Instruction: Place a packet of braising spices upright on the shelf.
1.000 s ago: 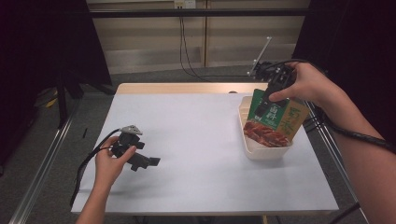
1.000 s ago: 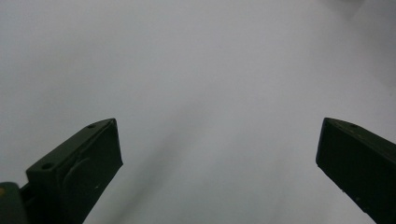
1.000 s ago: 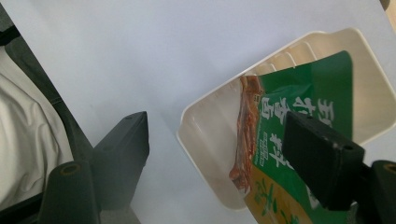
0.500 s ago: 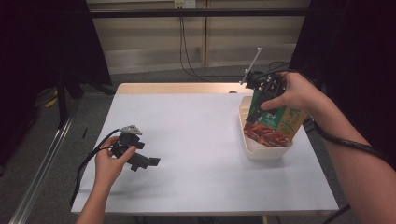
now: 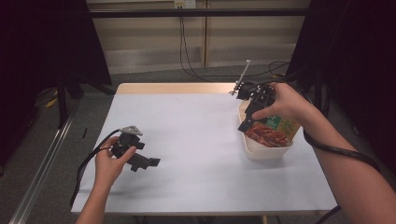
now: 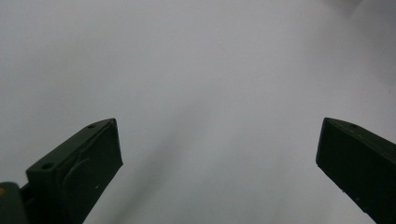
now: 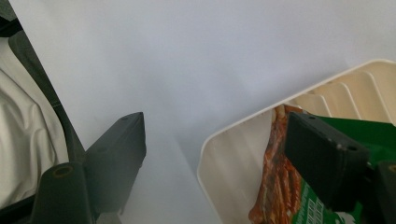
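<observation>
Two black claws were at work over a smooth, pale table (image 5: 196,140), one in each hand. The right claw (image 5: 247,122) hung over the near-left rim of a cream plastic tub (image 5: 266,151) with ribbed inner walls; its jaws stood wide apart and pressed on nothing, one outside the tub's wall over bare table, the other inside, against the face of a glossy green snack packet (image 5: 273,130) printed with reddish-orange strips. That packet stood upright in the tub, leaning toward its far wall, just beyond and to the right of the claw. Compared with a second before, the right hand (image 5: 280,105) had sunk lower and drawn in toward the tub's left rim, so the claw now reached the rim where it had been up at the packet's top edge. The left claw (image 5: 148,162) lay low over the table well to the left, jaws spread with only flat, matte tabletop between them, and it had not shifted. Ahead of and around the left claw the surface ran bare to the table's edges; the tub sat close to the right edge, leaving the right claw room mainly to its left.
</observation>
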{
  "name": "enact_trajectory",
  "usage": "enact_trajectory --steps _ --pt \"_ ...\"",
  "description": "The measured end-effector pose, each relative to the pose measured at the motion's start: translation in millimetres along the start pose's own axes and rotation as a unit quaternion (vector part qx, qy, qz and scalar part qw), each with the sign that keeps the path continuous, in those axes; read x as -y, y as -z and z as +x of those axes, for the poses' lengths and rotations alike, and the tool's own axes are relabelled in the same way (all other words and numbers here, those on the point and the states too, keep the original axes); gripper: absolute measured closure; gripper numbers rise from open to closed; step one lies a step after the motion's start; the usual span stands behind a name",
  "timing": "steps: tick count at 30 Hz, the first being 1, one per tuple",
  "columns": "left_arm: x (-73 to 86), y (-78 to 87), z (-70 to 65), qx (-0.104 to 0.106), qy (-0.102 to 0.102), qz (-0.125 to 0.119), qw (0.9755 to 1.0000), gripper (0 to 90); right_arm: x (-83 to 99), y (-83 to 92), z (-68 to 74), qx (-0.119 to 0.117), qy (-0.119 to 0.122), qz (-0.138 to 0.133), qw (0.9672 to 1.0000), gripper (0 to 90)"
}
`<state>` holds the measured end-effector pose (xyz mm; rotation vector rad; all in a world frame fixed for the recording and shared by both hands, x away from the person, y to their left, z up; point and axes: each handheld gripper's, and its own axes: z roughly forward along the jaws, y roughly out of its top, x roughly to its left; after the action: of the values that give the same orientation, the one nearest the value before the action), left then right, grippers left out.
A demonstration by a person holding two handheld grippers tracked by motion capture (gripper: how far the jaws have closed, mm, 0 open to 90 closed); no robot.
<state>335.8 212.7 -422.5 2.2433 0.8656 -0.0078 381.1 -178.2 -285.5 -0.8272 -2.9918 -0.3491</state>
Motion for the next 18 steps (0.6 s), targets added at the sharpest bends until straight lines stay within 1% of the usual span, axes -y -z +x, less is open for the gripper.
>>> enact_trajectory --steps 1,3,6,7,8,11,12,14,15,18 --pt "-0.1 0.4 0.2 0.001 -0.001 0.001 1.0 0.0 -0.8 -1.8 1.3 -0.001 -0.004 0.002 1.0 20.8" --pt "-0.2 0.7 0.2 -0.001 -0.002 0.0 1.0 0.0 -1.3 -7.1 2.4 -0.002 0.002 0.005 1.0 20.6" --pt "0.0 0.7 -0.1 -0.001 -0.001 -0.001 1.0 0.0 -2.9 -15.4 5.6 -0.001 0.011 0.0 0.9999 20.3" --pt "0.1 0.4 -0.3 0.002 -0.003 0.0 1.0 0.0 -3.0 -18.8 6.3 -0.004 0.016 -0.004 0.9999 20.3" --pt "0.3 -0.4 -0.8 0.0 -0.003 0.0 1.0 0.0 -3.5 -21.8 7.5 -0.007 0.014 -0.002 0.9999 20.0" --pt "0.5 -2.4 -1.5 0.001 -0.004 0.002 1.0 0.0 -4.4 -33.1 8.8 -0.005 0.022 0.001 0.9997 19.1" --pt "0.5 -2.6 -1.1 -0.001 -0.006 0.003 1.0 0.0 -4.9 -36.9 9.6 -0.004 0.02 -0.001 0.9998 18.8" --pt "0.5 -2.3 -0.9 -0.001 -0.006 0.003 1.0 0.0 -5.8 -43.9 11.6 -0.006 0.022 0.005 0.9997 18.5" --pt "0.6 -2.3 -1.0 -0.001 -0.005 0.003 1.0 0.0 -6.1 -47.1 11.3 -0.008 0.031 0.006 0.9995 18.3" --pt "0.7 -2.6 -1.5 0.0 -0.006 0.004 1.0 0.0 -7.6 -54.3 14.3 -0.004 0.033 0.004 0.9994 17.6"
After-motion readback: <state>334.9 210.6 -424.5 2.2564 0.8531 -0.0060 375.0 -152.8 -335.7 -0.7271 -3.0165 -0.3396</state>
